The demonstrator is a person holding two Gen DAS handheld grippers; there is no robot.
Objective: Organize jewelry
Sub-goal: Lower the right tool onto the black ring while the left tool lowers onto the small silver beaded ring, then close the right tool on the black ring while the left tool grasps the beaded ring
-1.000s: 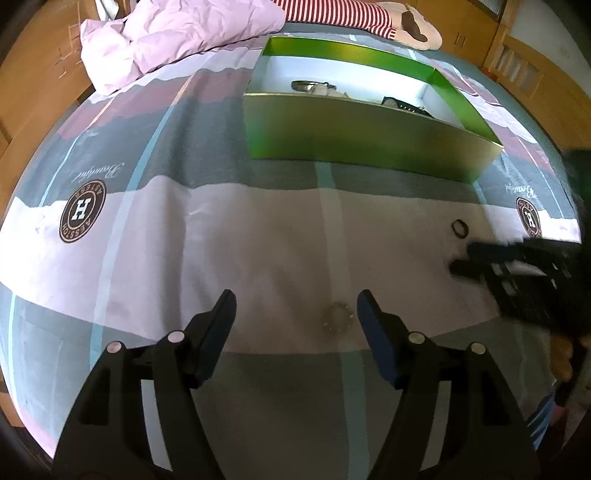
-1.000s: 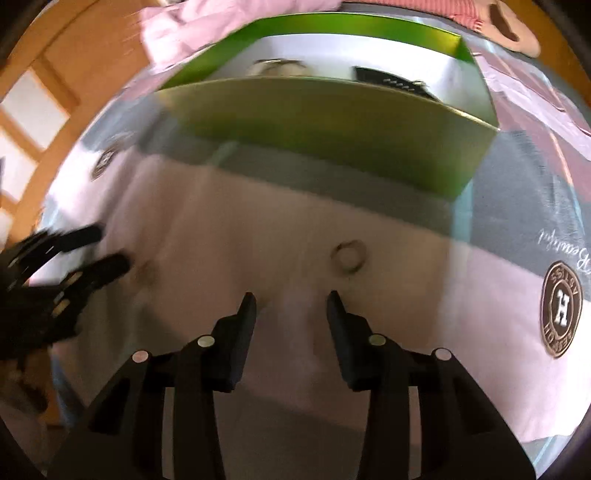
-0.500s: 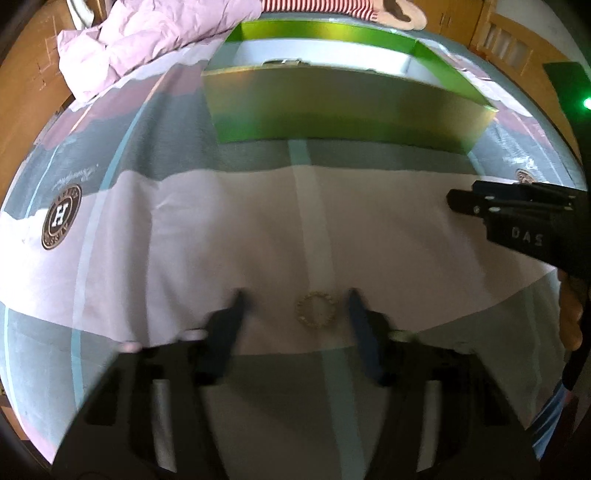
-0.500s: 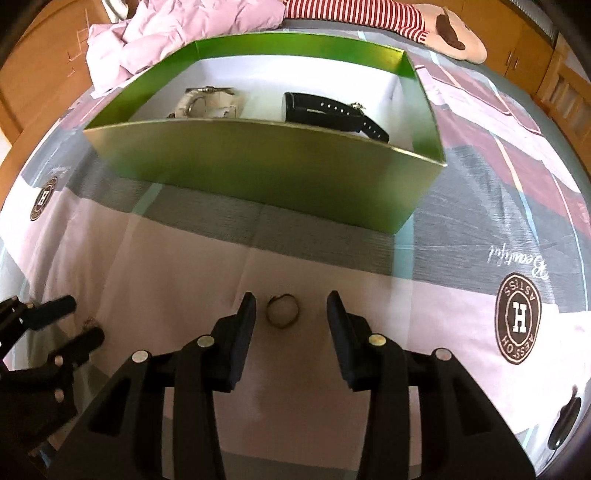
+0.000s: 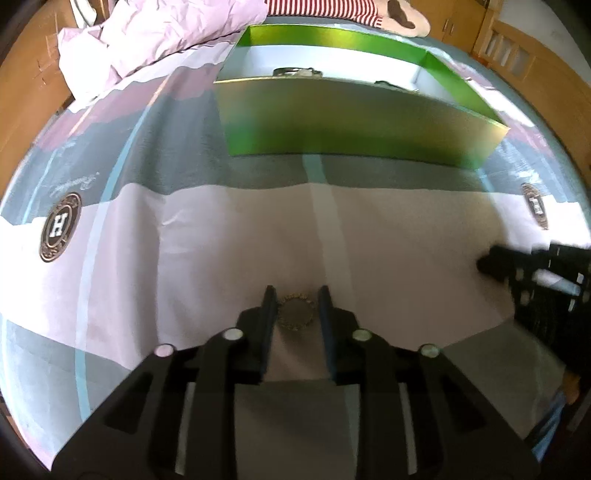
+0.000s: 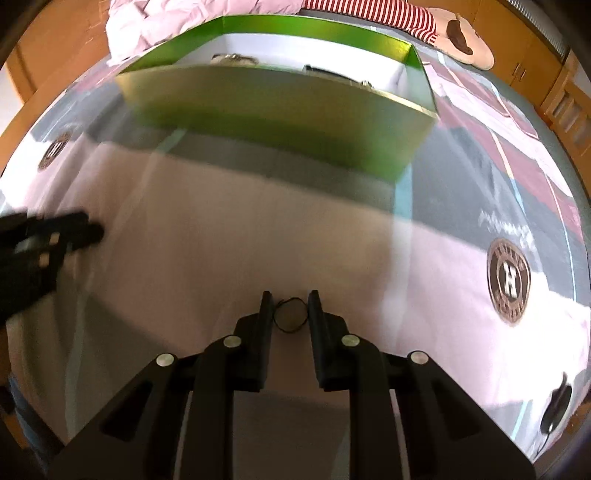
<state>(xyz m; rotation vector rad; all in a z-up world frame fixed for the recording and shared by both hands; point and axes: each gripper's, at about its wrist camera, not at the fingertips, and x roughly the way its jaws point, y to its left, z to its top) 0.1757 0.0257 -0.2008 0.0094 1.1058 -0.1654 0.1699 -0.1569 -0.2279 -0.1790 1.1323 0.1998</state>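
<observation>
My left gripper (image 5: pixel 295 295) has closed in around a small beaded gold ring-shaped bracelet (image 5: pixel 295 311) lying on the bed sheet; the fingers touch its sides. My right gripper (image 6: pixel 291 301) has closed in around a thin dark ring (image 6: pixel 290 314) on the sheet, fingers at its sides. The green box (image 5: pixel 354 122) stands beyond, open at the top, with a silvery watch (image 5: pixel 293 72) and a black strap (image 6: pixel 332 75) inside. Each gripper shows at the edge of the other's view.
A patterned sheet (image 5: pixel 184 240) with round H logos covers the bed. A crumpled pink blanket (image 5: pixel 147 40) and a striped plush toy (image 5: pixel 354 11) lie behind the box. Wooden furniture (image 6: pixel 554 92) surrounds the bed.
Both grippers came down to the sheet and narrowed, the left around the beaded bracelet, the right around the dark ring. Both items lie where they were.
</observation>
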